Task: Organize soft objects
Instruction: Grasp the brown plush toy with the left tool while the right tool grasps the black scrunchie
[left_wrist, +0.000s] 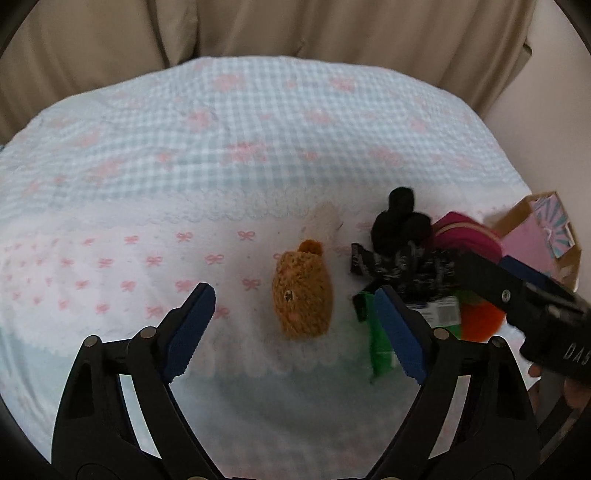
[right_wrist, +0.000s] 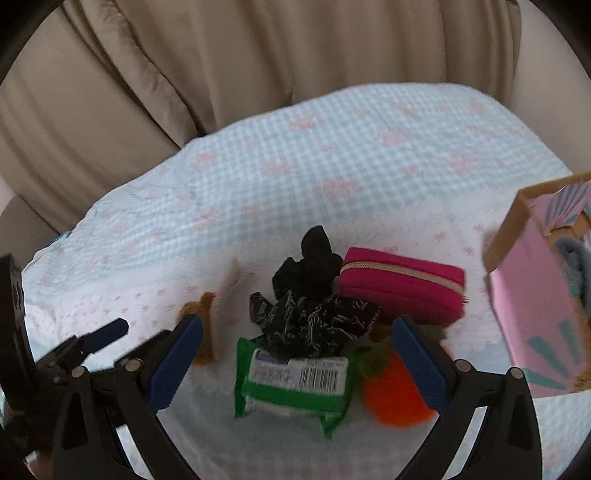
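On the checked blue-and-pink bedspread (left_wrist: 258, 122) I have the soft items heaped in one cluster. Brown knitted toy (left_wrist: 301, 295) lies just ahead of my left gripper (left_wrist: 295, 328), slightly apart from the heap on its left side. Green packet (right_wrist: 295, 380) lies flat, barcode label up, directly ahead of my right gripper (right_wrist: 295, 362). Patterned black fabric (right_wrist: 314, 321) overlaps the packet's far edge; a plain black cloth (right_wrist: 310, 266) sits bunched behind that. Magenta zip pouch (right_wrist: 402, 286) lies to the right, touching the black fabrics. Orange fuzzy item (right_wrist: 395, 391) lies beside the packet, partly hidden by my right finger. A pale object (right_wrist: 231, 284) lies between toy and heap; blurred, possibly plush.

Left jaws: spread wide, nothing between them. Right jaws: spread wide, nothing gripped, hovering over the packet.

Pink cardboard box (right_wrist: 532, 295) stands at the far right, something grey inside. Beige cushions (right_wrist: 221, 74) behind the bedspread.
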